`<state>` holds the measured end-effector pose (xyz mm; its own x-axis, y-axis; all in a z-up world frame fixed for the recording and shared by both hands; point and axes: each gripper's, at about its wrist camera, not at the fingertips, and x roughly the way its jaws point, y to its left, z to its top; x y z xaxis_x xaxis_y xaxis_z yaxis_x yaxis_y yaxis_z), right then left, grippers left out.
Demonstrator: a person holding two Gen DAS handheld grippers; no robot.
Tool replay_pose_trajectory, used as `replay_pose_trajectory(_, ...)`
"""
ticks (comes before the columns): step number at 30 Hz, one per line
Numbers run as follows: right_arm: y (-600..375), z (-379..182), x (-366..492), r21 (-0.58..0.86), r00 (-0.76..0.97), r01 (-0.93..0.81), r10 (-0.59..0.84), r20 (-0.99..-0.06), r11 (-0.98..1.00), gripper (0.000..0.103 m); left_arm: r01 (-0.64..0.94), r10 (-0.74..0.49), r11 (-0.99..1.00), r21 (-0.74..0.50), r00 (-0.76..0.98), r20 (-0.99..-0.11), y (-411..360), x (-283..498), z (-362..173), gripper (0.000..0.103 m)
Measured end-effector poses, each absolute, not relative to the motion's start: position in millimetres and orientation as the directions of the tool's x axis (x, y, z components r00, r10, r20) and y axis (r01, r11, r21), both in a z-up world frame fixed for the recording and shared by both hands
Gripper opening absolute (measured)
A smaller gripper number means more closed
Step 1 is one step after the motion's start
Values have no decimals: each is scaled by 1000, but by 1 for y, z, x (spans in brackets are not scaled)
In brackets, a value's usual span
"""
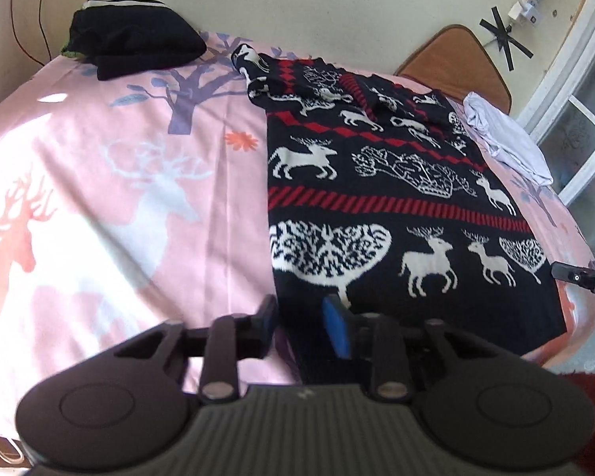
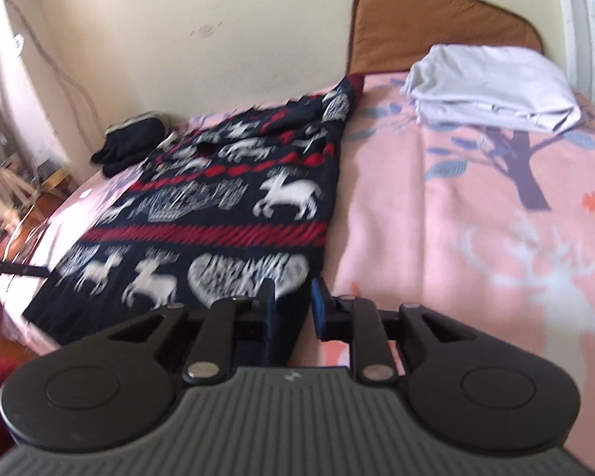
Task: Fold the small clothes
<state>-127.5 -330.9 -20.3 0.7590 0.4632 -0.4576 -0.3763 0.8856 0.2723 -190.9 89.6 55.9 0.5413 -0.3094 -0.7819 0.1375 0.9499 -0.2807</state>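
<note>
A dark navy sweater (image 1: 377, 198) with white deer and red bands lies spread flat on the pink bed; it also shows in the right wrist view (image 2: 226, 214). My left gripper (image 1: 299, 317) is open at the sweater's near left corner, its jaws astride the hem edge. My right gripper (image 2: 291, 309) is open at the sweater's near right corner, jaws astride that edge. The right gripper's tip (image 1: 583, 277) shows at the far right of the left wrist view.
The bed has a pink deer-print sheet (image 1: 119, 198). A black folded garment (image 1: 135, 43) lies at the far left corner. A folded white garment (image 2: 492, 87) lies at the far right by a brown headboard cushion (image 2: 428, 20). A wall runs behind.
</note>
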Motion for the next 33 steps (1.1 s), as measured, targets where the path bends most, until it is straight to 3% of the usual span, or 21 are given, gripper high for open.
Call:
replay_pose_trajectory(2,-331,-24,-139,292,727,-404,498,-473,867,30,146,-329,944,-297,521,-788,88,-196,53,49)
replay_pose_trajectory(4,-329,-29,-146,310,697,-419,521,-493,854,31,156,-345,938,-309,509,-789,85,-203,52,45)
replay_pose_trajectory(6,-325,-36,-152,303,702,-422,519,-487,855,32,172,-342,940,-296,491,-801,79,-207,51,7)
replay_pose_trajectory(8,-320,-38,-153,310,697,-443,540,-471,841,29,158,-357,934,-322,489,-796,81,-211,53,7)
replay_pose_trajectory(9,-318,-38,-153,314,690,-455,553,-467,833,13,145,-375,925,-350,491,-787,86,-211,55,6)
replay_pose_trajectory(10,-320,-37,-152,328,686,-470,573,-449,820,8,123,-396,913,-389,500,-770,93,-210,59,6)
replay_pose_trajectory(15,-339,-15,-140,413,724,-481,616,-312,774,7,59,-478,825,-562,604,-637,125,-197,80,6)
replay_pose_trajectory(20,-350,27,-87,417,819,-461,556,-140,783,7,60,-467,777,-627,723,-509,135,-129,104,6)
replay_pose_trajectory(22,-345,39,-45,438,857,-403,499,-128,804,7,-33,-411,743,-668,766,-495,139,-81,102,11)
replay_pose_trajectory(23,-341,42,-21,453,873,-361,466,-143,815,8,-78,-369,748,-659,777,-511,139,-59,99,24)
replay_pose_trajectory(24,-329,46,-1,435,889,-312,421,-178,844,14,-142,-311,765,-628,772,-554,138,-41,94,36)
replay_pose_trajectory(26,-312,48,20,320,909,-234,323,-264,918,36,-223,-280,768,-601,727,-627,136,-25,81,37)
replay_pose_trajectory(29,-315,40,-1,251,910,-279,339,-238,927,43,-126,-341,789,-601,725,-599,132,-38,70,62)
replay_pose_trajectory(31,-320,32,-13,238,913,-276,331,-237,931,56,-132,-303,826,-548,716,-629,126,-45,62,66)
replay_pose_trajectory(33,-319,21,-8,233,898,-276,336,-283,933,57,-106,-328,837,-536,688,-647,117,-45,54,65)
